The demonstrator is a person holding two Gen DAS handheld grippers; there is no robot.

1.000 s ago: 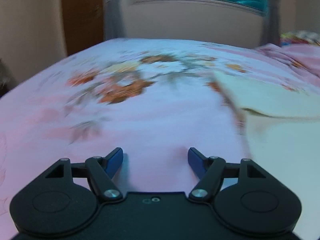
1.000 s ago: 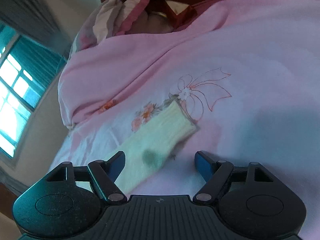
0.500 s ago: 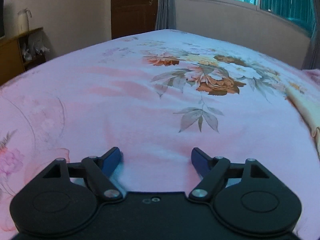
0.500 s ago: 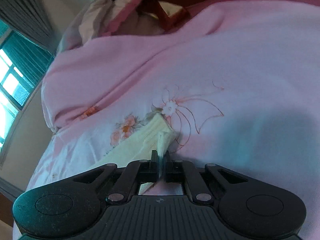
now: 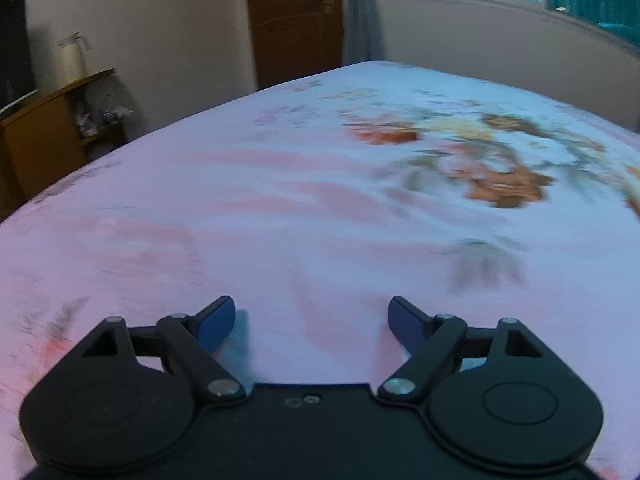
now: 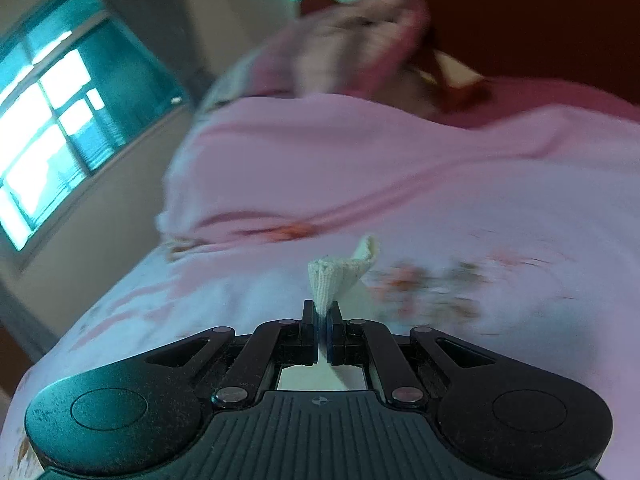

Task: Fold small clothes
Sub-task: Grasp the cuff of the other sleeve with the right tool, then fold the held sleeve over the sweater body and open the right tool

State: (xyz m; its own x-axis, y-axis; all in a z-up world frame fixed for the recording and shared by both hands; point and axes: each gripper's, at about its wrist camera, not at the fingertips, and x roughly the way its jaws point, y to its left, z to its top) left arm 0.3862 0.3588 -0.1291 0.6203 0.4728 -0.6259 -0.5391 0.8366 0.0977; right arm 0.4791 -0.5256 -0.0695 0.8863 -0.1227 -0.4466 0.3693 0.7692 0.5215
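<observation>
We find the right gripper [image 6: 322, 316] with jaws closed on a cream ribbed sock [image 6: 338, 276]. Its pinched end bunches into a small fan above the bedsheet [image 6: 500, 208]; its tip curls over to the right. The left gripper [image 5: 310, 318] stands wide open, holding nothing, above the floral bedsheet.

Bed [image 5: 280, 208] carries everything. Covered by a pink sheet [image 6: 500, 208], smooth, with a floral print [image 5: 496, 176] in orange, cream and grey-green toward the far right in the left wrist view; fainter pink and grey motifs near the left edge. Print is motion-blurred. In the right wrist view the sheet shows small orange flowers [image 6: 424, 284]. A bunched pink blanket [image 6: 320, 152] lies on the bed at its far end, with a rumpled pile of fabric [image 6: 360, 40] behind it; blurred.
</observation>
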